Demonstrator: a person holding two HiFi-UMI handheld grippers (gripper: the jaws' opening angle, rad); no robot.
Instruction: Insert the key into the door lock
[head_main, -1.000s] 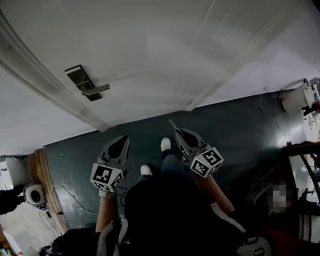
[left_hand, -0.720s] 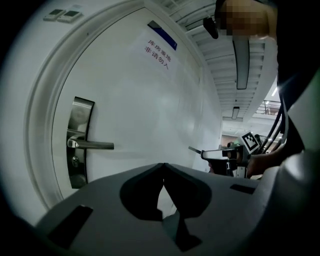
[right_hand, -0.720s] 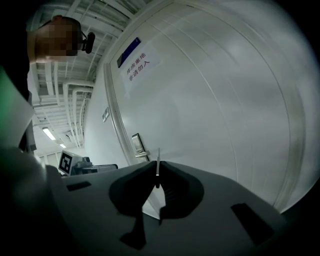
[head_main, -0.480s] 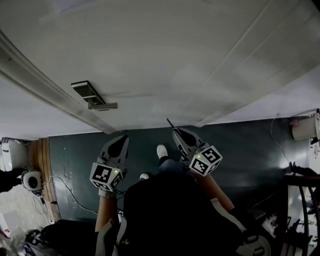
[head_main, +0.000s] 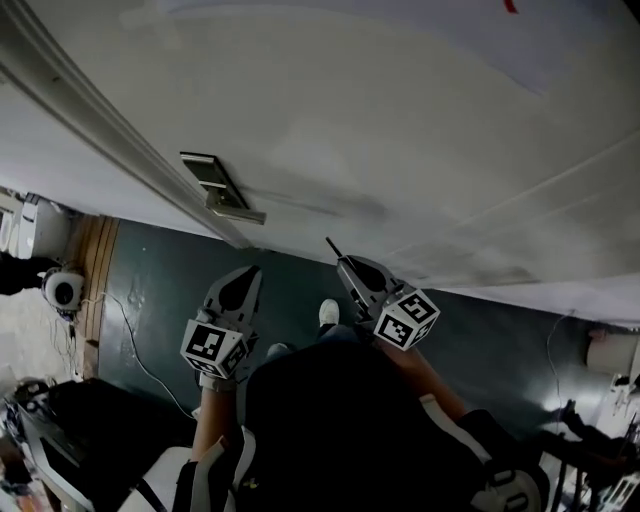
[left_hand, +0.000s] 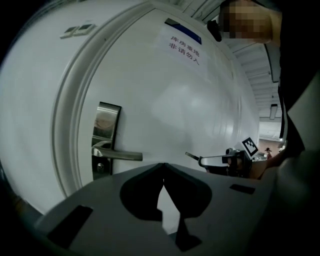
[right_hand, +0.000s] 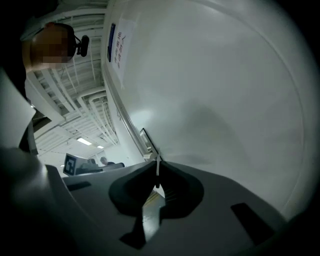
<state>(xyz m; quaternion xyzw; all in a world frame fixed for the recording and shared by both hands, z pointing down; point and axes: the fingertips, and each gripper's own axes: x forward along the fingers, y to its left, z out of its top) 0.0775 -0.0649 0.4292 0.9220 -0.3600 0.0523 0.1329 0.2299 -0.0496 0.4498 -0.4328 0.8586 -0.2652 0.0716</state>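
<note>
A white door (head_main: 400, 130) carries a metal lock plate (head_main: 215, 180) with a lever handle (head_main: 240, 212). In the left gripper view the plate (left_hand: 106, 125), the handle (left_hand: 120, 155) and a small keyhole (left_hand: 100, 166) below the handle show clearly. My right gripper (head_main: 345, 268) is shut on a thin key (head_main: 331, 246) that sticks out toward the door, to the right of the lock and apart from it. In the right gripper view the key (right_hand: 158, 170) stands edge-on between the closed jaws. My left gripper (head_main: 241, 284) is shut with nothing in it, below the handle.
The door frame (head_main: 90, 110) runs along the left of the lock. A paper sign (left_hand: 185, 45) hangs high on the door. The floor (head_main: 150, 290) is dark green, with a cable and a round device (head_main: 62, 290) at the left. A white shoe (head_main: 328, 312) shows between the grippers.
The door and lock have come closer and shifted right in the head view. Both grippers keep about the same pose, the key still held in the right one.
</note>
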